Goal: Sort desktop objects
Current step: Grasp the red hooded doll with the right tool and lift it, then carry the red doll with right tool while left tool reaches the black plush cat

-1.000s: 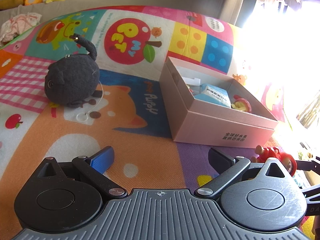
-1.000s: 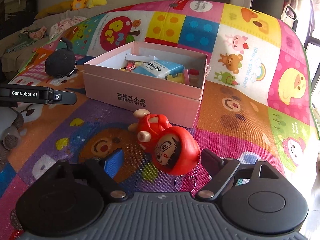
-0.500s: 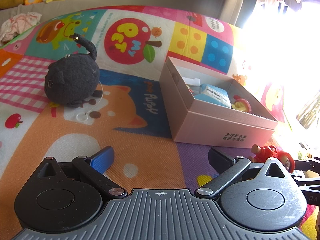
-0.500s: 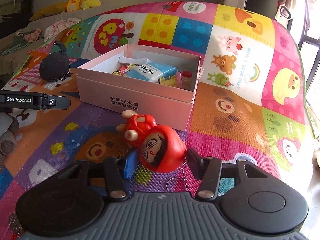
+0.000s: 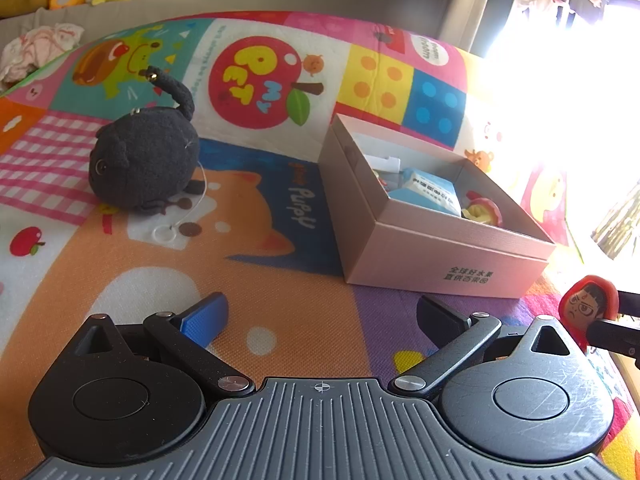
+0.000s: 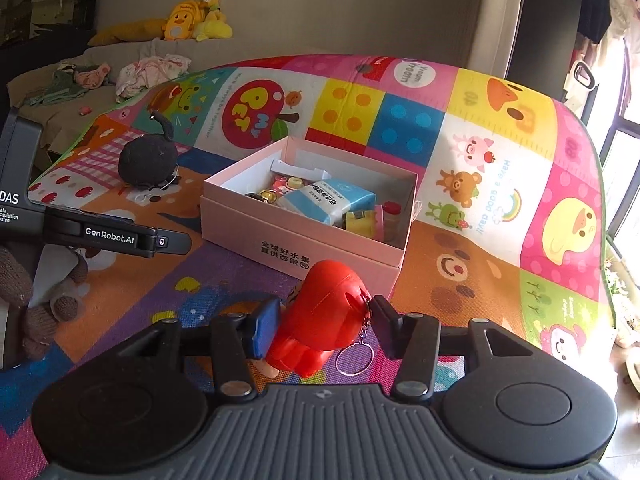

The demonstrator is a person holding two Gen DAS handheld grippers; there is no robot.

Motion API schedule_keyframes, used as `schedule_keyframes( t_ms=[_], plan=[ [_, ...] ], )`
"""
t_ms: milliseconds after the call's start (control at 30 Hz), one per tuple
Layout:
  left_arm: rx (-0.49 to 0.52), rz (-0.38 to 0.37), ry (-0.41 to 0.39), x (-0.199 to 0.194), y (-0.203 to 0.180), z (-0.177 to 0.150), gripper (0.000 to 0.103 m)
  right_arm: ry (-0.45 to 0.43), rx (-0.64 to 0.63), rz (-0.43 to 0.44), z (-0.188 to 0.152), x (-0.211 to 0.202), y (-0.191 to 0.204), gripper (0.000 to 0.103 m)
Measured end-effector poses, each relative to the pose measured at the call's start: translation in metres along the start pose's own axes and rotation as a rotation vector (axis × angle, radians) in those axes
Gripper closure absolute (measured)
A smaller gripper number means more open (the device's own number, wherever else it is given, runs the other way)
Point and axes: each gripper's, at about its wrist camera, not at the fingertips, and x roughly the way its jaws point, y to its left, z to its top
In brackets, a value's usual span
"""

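While the right gripper [image 6: 324, 322] grips a red doll keychain [image 6: 320, 316], its fingers [image 6: 266, 332], having just been closing, press on the doll's two sides. The doll is lifted clear of the play mat [image 6: 472, 272], and its metal ring [image 6: 354, 358] dangles below on a short chain. It hangs just in front of the near wall of a pink cardboard box [image 6: 296, 252], close to the box's near right corner.

The box sits open near the middle of the mat. Inside lie a blue and white packet [image 6: 330, 200], small round trinkets and some yellow and pink pieces, too small to name.

The left gripper [image 5: 320, 316] hovers over the mat's orange patch with its fingers [image 5: 204, 318] spread wide and nothing between them. In its view the doll's painted face [image 5: 586, 306] shows at the far right, beside the box's near corner [image 5: 448, 264].

A black plush toy [image 5: 146, 166] with a curled tail rests on the mat towards its left edge, well apart from the box. Behind the mat, yellow soft toys [image 6: 196, 22] lie on a couch.
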Motion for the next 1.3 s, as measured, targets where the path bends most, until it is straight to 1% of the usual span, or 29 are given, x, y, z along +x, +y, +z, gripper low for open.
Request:
schedule_keyframes(
  t_ms=[100, 333, 433, 500, 633, 700, 833, 933, 967, 1067, 1200, 1300],
  plan=[
    [0.000, 0.000, 0.000, 0.000, 0.000, 0.000, 0.000, -0.005, -0.021, -0.005, -0.001, 0.000, 0.005, 0.053],
    [0.000, 0.000, 0.000, 0.000, 0.000, 0.000, 0.000, -0.011, -0.023, -0.002, -0.002, 0.000, 0.006, 0.052],
    [0.000, 0.000, 0.001, 0.000, 0.000, 0.000, 0.000, -0.013, -0.017, 0.002, -0.003, -0.001, 0.006, 0.043],
    [0.000, 0.001, 0.001, 0.000, 0.000, 0.000, 0.000, -0.025, -0.011, -0.002, -0.005, -0.003, 0.006, 0.032],
    [0.000, 0.001, 0.001, 0.000, 0.000, 0.000, 0.000, -0.048, 0.009, -0.004, -0.005, -0.009, 0.002, 0.026],
    [0.000, 0.000, 0.001, 0.000, 0.000, 0.000, 0.000, -0.056, 0.015, -0.003, -0.007, -0.012, 0.001, 0.022],
    [-0.001, 0.001, 0.001, 0.000, 0.000, 0.000, 0.000, -0.038, 0.025, -0.010, -0.013, -0.011, 0.000, 0.021],
    [-0.001, 0.001, 0.001, 0.000, 0.000, 0.000, 0.000, -0.025, 0.046, -0.041, -0.022, -0.012, -0.002, 0.019],
    [-0.002, 0.001, 0.001, 0.000, 0.000, 0.000, 0.000, -0.023, 0.054, -0.063, -0.026, -0.013, -0.002, 0.016],
    [-0.001, 0.001, 0.001, 0.000, 0.001, 0.000, 0.000, -0.026, 0.074, -0.138, -0.040, -0.013, -0.005, 0.001],
    [-0.002, 0.008, 0.001, 0.000, 0.002, 0.001, 0.000, 0.000, 0.155, -0.181, -0.053, -0.006, -0.016, 0.000],
    [-0.011, 0.035, -0.034, -0.006, 0.007, 0.004, 0.000, -0.035, 0.237, -0.200, -0.061, -0.006, -0.022, 0.000]
  ],
)
